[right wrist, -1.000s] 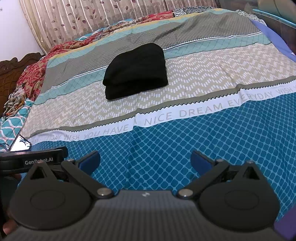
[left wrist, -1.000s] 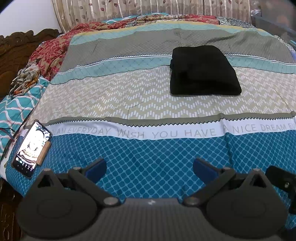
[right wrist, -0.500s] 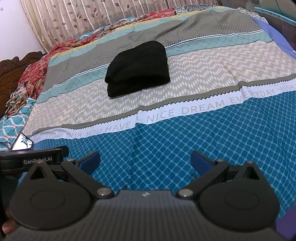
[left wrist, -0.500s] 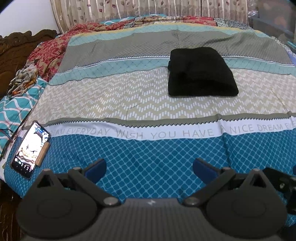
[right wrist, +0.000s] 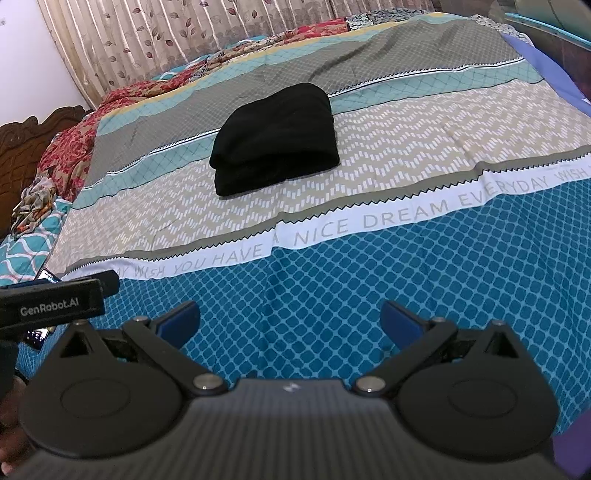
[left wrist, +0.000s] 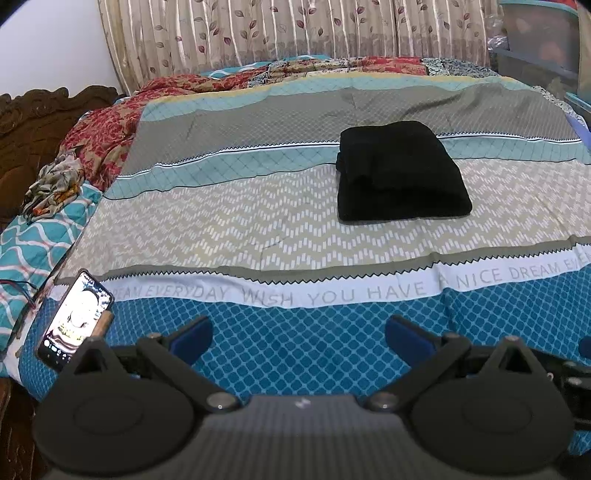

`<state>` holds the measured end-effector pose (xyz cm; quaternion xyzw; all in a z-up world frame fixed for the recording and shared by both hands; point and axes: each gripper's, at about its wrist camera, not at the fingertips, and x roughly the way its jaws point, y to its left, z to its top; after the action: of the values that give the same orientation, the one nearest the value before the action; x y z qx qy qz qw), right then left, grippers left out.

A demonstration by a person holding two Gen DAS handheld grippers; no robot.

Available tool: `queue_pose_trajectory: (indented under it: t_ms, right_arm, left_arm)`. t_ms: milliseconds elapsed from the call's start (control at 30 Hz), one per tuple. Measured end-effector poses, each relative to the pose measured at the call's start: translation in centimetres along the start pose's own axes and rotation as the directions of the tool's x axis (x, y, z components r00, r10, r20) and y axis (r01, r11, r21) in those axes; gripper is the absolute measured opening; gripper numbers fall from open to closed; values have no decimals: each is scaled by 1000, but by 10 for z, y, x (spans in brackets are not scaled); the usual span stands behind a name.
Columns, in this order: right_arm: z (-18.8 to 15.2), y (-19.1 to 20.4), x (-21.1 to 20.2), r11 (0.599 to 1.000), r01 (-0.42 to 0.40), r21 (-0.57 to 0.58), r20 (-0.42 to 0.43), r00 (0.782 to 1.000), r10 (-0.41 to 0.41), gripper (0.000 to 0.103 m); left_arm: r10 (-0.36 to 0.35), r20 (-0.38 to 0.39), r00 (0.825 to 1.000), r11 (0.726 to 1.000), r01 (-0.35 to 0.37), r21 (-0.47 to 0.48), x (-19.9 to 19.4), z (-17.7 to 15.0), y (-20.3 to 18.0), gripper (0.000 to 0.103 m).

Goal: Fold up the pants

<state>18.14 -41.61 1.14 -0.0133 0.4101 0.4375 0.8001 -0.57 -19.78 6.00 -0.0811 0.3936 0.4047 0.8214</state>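
The black pants lie folded into a compact rectangular stack on the striped bedspread, well ahead of both grippers; the right wrist view shows the same pants left of centre. My left gripper hovers open over the blue-patterned front band, nothing between its blue pads. My right gripper is likewise open and empty, over the same blue band. The left tool's black body shows at the left edge of the right wrist view.
A lit phone lies at the bed's front left corner. Crumpled red floral bedding and a carved wooden headboard are at the left. Curtains hang behind the bed. Plastic storage boxes stand at the far right.
Both grippers have drawn back and tilted up slightly from the bed; the pants appear a bit lower and farther. Jaws stay open, pants unmoved.
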Motion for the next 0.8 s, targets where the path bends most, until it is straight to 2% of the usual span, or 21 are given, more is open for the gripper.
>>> queue_pose_trajectory:
  t_ms: [633, 800]
  right_arm:
    - [2, 1, -4, 1000, 4, -7, 24, 1000, -4, 103]
    - [1, 2, -5, 1000, 5, -6, 27, 1000, -5, 103]
  left_arm:
    - [41, -50, 998, 999, -40, 28, 6, -8, 2, 103]
    - [31, -79, 996, 999, -29, 32, 9, -10, 3, 103]
